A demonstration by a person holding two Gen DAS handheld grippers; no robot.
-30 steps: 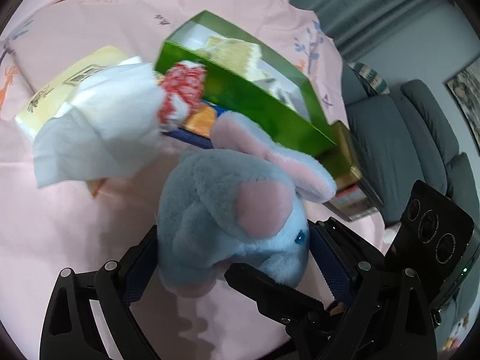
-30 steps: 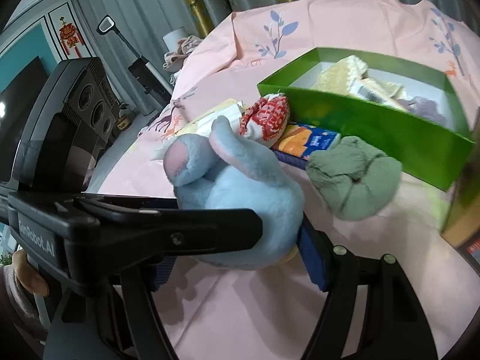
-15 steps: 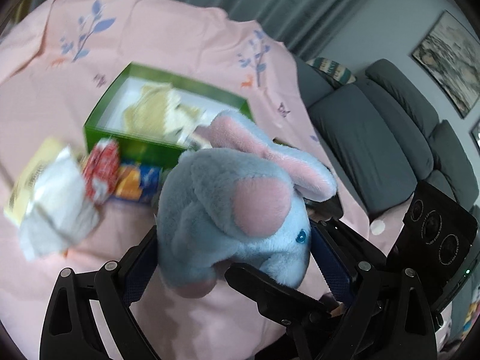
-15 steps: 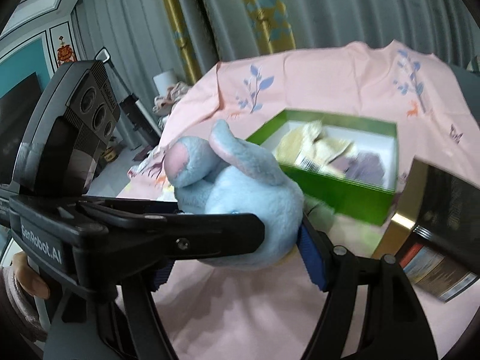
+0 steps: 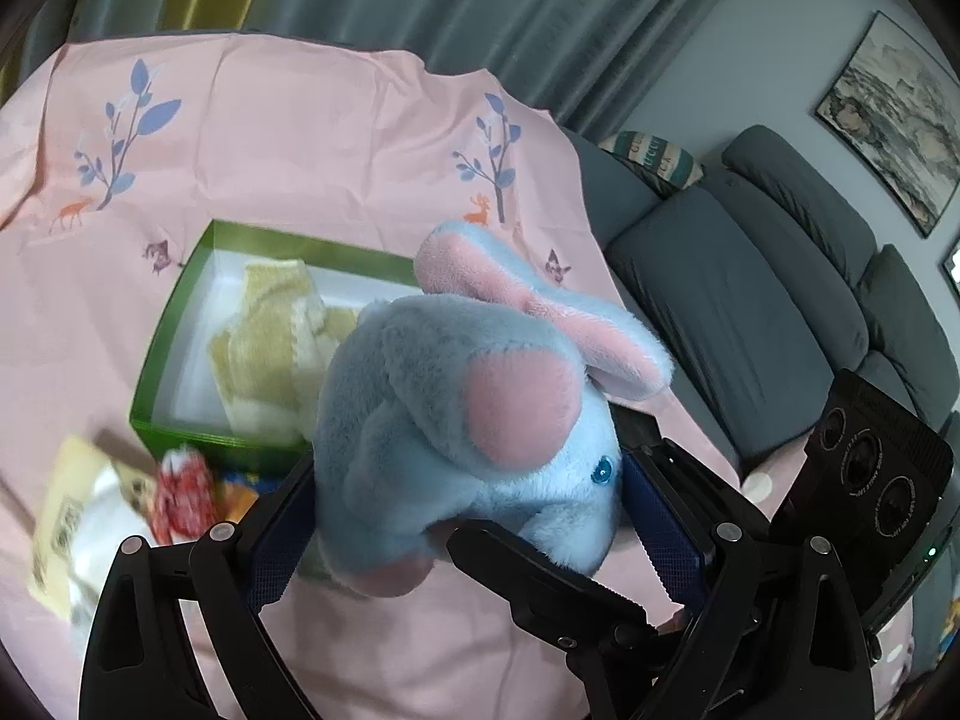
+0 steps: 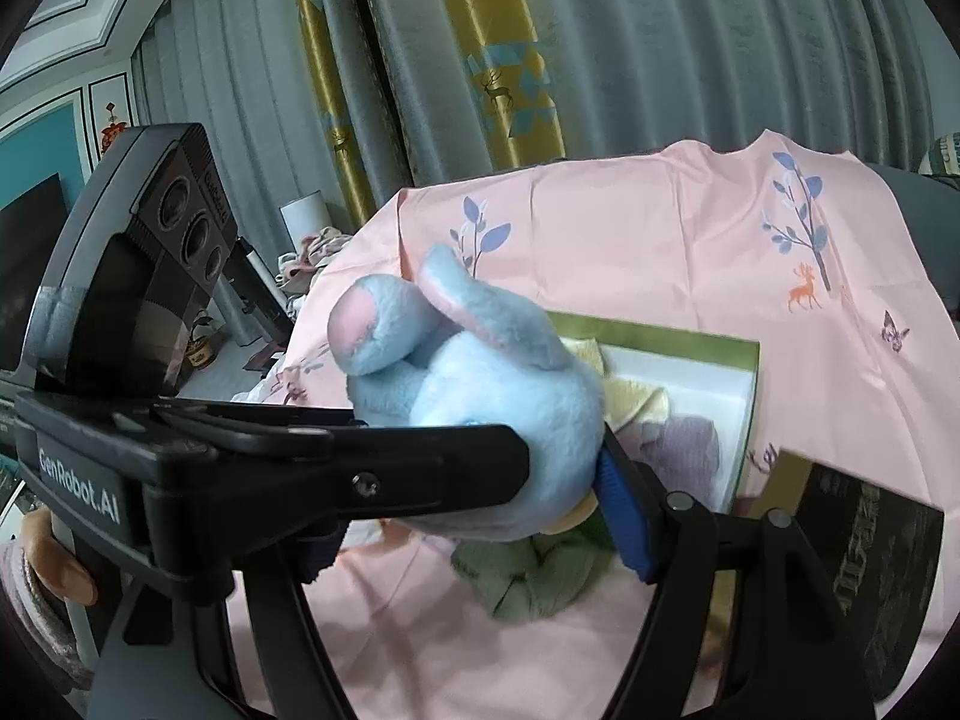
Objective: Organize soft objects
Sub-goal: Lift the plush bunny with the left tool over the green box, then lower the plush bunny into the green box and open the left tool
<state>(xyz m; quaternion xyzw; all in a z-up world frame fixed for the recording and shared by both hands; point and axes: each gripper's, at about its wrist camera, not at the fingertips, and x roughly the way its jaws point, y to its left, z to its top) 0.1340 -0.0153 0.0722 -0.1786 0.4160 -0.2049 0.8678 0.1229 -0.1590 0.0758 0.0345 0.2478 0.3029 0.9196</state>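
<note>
Where grey curtains [image 6: 690,48] hang, pink tablecloth [image 5: 312,138] drapes the table.

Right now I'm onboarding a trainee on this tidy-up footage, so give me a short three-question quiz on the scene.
1. True or false: both grippers clamp the blue plush bunny.
2. What colour is the open box on the pink cloth?
3. The green fabric bundle lies: A) inside the box B) on the cloth outside it C) in a gripper.

Key: 1 true; 2 green; 3 B.
</note>
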